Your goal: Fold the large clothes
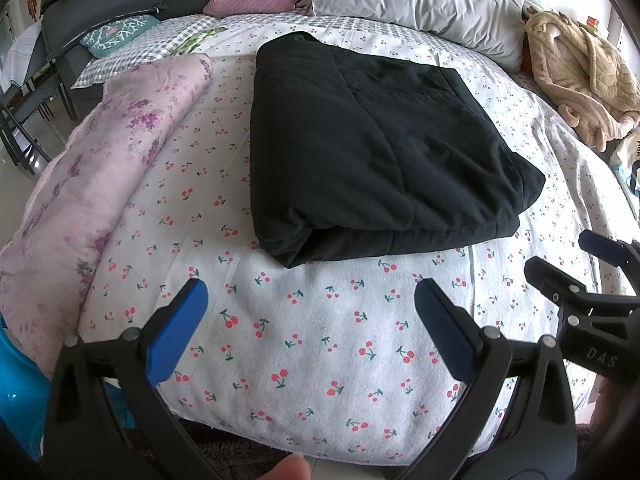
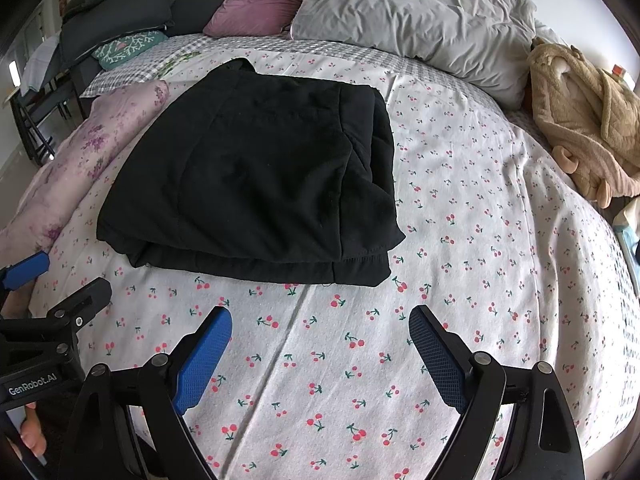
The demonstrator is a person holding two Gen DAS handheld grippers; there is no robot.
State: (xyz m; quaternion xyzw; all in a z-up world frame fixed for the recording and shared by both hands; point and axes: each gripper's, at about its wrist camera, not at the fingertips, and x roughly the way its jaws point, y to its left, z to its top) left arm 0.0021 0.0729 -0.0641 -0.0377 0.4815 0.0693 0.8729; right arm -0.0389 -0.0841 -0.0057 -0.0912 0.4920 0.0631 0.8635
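Black garment (image 1: pixel 372 148) is lying folded in a thick rectangle on the cherry-print sheet (image 1: pixel 320 360), ahead of both sets of jaws and touching neither. Judging it soft, bulky, fairly heavy — layers likely sliding over one another if pinched thinly. Best hold: the doubled near edge, taking all layers at once. Left gripper (image 1: pixel 310 326) and right gripper (image 2: pixel 320 354) are both standing wide open and empty, pointing steeply down over the bare sheet just short of that edge — side by side.
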